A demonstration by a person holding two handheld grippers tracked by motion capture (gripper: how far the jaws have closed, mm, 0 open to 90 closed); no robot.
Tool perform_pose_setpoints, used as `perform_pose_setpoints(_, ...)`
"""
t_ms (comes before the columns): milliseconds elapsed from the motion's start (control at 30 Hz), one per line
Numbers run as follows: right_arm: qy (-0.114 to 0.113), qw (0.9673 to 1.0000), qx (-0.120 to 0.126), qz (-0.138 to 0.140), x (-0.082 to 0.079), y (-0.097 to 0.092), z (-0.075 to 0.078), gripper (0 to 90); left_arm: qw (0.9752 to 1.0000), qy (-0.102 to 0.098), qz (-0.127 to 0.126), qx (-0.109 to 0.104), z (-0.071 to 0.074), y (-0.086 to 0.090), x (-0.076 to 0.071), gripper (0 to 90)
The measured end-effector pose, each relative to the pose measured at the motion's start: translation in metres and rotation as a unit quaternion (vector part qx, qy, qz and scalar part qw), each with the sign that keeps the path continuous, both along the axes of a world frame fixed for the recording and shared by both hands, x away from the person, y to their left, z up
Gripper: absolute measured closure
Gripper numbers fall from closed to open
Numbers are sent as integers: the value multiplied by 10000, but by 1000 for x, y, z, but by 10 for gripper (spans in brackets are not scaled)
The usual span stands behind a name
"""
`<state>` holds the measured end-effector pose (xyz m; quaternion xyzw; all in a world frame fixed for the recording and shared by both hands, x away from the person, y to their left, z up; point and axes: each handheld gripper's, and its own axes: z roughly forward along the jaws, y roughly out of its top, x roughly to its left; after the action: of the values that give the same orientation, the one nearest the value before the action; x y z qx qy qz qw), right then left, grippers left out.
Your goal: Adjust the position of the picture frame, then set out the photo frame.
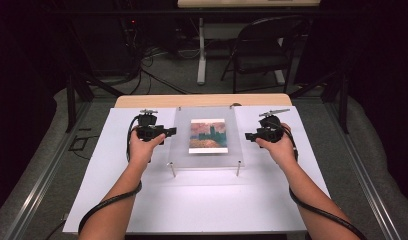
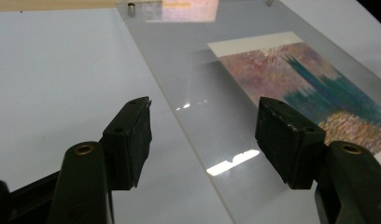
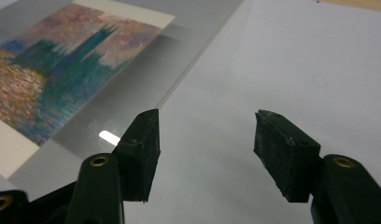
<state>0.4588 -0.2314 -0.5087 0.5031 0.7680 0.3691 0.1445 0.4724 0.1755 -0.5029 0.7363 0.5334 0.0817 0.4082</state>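
A clear acrylic frame (image 1: 208, 136) holding a painted print (image 1: 208, 135) is lying in the middle of the white board (image 1: 192, 205), raised on small metal standoff pegs (image 1: 173, 169). The left gripper (image 1: 168, 132) is hovering at the frame's left edge and the right gripper (image 1: 249, 135) at its right edge — both with jaws spread wide and nothing between them.

The step in hand looks like closing in on the 2 side edges for a lift. To do it well, each gripper should be coming in level with the thin panel, 1 pad above and 1 below, biting mid-edge at matching points so the sheet is not tilting or twisting.

Room is good — bare white board is lying on both sides. The 2 near pegs are standing clear of both grippers.
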Motion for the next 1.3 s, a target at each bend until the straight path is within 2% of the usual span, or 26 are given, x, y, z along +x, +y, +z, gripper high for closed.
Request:
perform_pose_setpoints(67,-51,10000,8,4,4,4,0,395,10000,51,19,-21,-2,-3,4,362)
perform_pose_setpoints(200,-111,9999,-4,45,11,13,1,389,9999,121,-62,75,-4,-9,11,360)
perform_pose_setpoints(333,-97,9998,122,104,16,22,4,387,9998,148,-94,50,-6,-14,16,359)
perform_pose_setpoints(433,34,9993,319,170,20,27,5,397,9997,213,-117,35,-9,-16,18,358)
perform_pose_setpoints(533,96,9990,373,219,23,32,4,406,9995,281,-126,19,-12,-17,20,359)
perform_pose_setpoints(633,163,9986,435,258,24,37,1,400,9993,319,-167,-85,-15,-19,21,359)
perform_pose_setpoints(700,187,9984,452,293,24,39,-1,394,9994,286,-189,-67,-18,-22,21,358)
perform_pose_setpoints(800,244,9981,477,296,25,41,-5,389,9992,307,-194,-156,-18,-24,20,354)
perform_pose_setpoints(900,355,9974,552,300,25,42,-8,384,9992,298,-246,-25,-16,-27,19,352)
perform_pose_setpoints(933,369,9973,557,306,25,43,-9,383,9995,241,-218,40,-16,-27,19,351)
perform_pose_setpoints(967,380,9972,566,304,25,43,-10,383,9994,249,-220,87,-16,-26,18,351)
perform_pose_setpoints(1067,455,9969,566,304,26,42,-12,381,9995,279,-170,29,-17,-21,19,345)
perform_pose_setpoints(1167,523,9961,659,280,27,42,-13,377,9994,315,-120,66,-18,-16,19,343)
perform_pose_setpoints(1300,600,9953,712,250,28,42,-15,371,9992,382,-68,-6,-22,-9,18,343)
